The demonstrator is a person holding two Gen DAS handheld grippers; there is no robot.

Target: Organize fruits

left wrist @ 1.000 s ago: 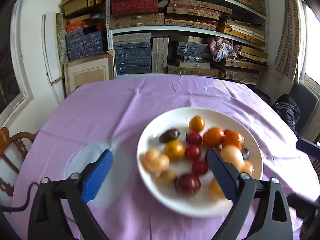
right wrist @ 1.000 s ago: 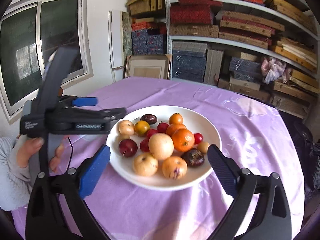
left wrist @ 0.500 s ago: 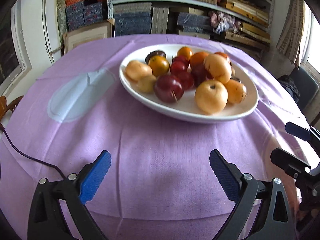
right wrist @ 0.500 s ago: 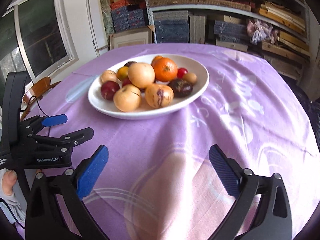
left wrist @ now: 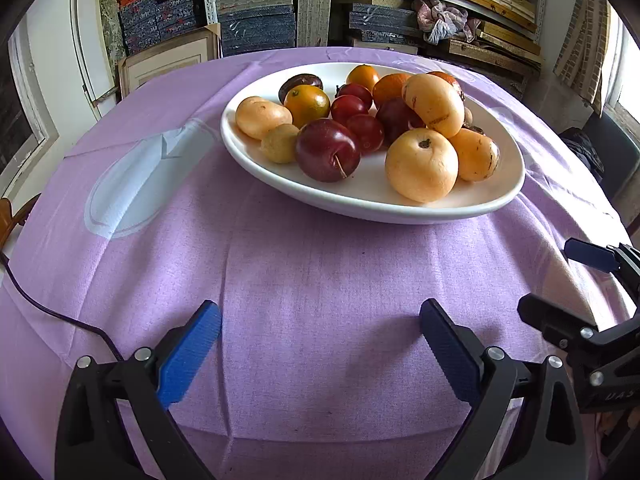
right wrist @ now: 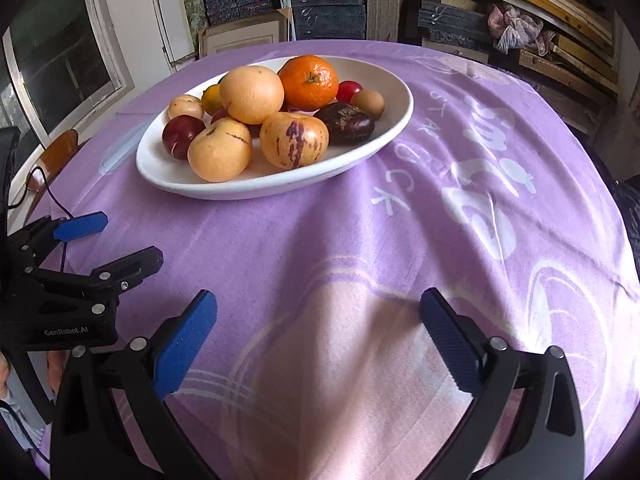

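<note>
A white oval plate (left wrist: pixel 400 200) (right wrist: pixel 384 136) sits on the purple tablecloth, heaped with several fruits: a dark red plum (left wrist: pixel 327 155), pale yellow pears (left wrist: pixel 421 165), an orange (right wrist: pixel 308 82), a dark purple fruit (right wrist: pixel 346 123) and small red ones. My left gripper (left wrist: pixel 320 344) hovers low over the cloth, short of the plate's near rim, open with nothing between its blue pads. My right gripper (right wrist: pixel 318 340) is likewise open and empty, well short of the plate. Each gripper shows at the edge of the other's view.
The round table's purple cloth (left wrist: pixel 312 280) has pale printed patches. A thin dark cable (left wrist: pixel 52 312) trails over its left side. Shelves (left wrist: pixel 360 12) stacked with boxes and books stand behind the table. A window (right wrist: pixel 60 60) and a wooden chair (right wrist: pixel 60 152) are at the left.
Both grippers have pulled back and down from over the plate to low above the cloth in front of it. Both stay open and empty. The fruit has not moved.
</note>
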